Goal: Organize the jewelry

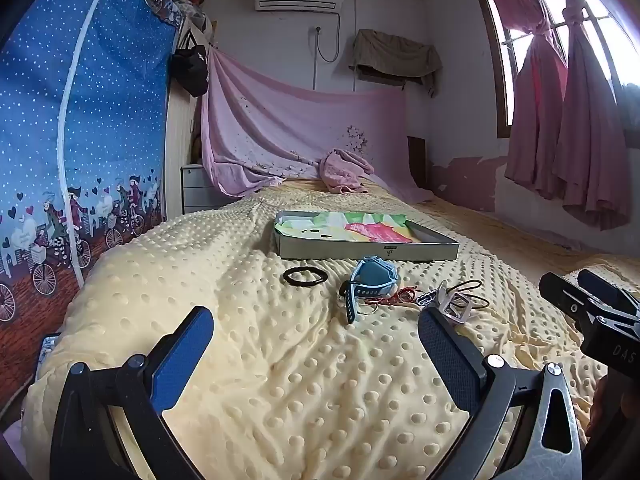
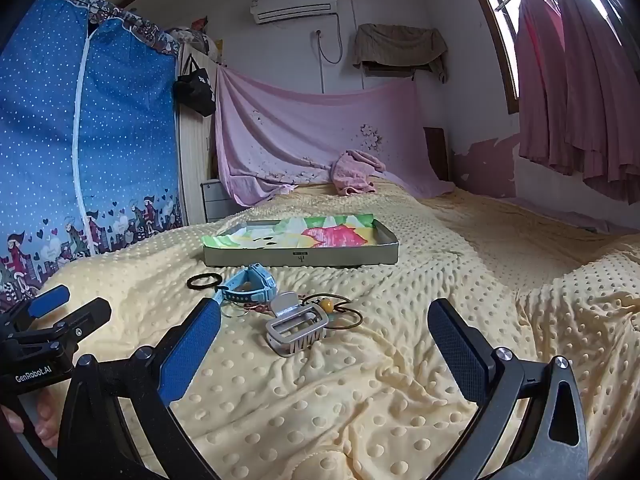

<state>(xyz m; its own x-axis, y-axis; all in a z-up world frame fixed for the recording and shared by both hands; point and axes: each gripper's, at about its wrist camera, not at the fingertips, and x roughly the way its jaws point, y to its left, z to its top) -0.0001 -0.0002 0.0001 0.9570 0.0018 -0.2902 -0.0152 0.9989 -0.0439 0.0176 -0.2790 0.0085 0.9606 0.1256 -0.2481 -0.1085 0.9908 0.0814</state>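
The right gripper was held wide open and empty above the yellow dotted blanket, just short of a silver metal clip. The left gripper was likewise spread open with nothing between its pads, hovering near a blue watch.

The jewelry was gathered in a small heap on the blanket: the watch, the clip, a black hair tie set slightly apart, a red cord, and a brown cord with an amber bead. Behind the heap a shallow grey tray, lined with colourful paper, was seen; nothing of the heap had been placed in it.

A tangle was judged the chief risk: the cords were lying under and around the clip and the watch strap, so that a lift of one piece would likely drag others along or drop them. The soft, rumpled blanket was also expected to give way under the fingertips, and thin cords could be pressed into its folds and missed. A pinch of bedding along with an item was thought possible.

How the cords were interlaced could not be made out. Thin rings beside the watch strap were barely discernible. The tray's far interior was hidden by its front wall.
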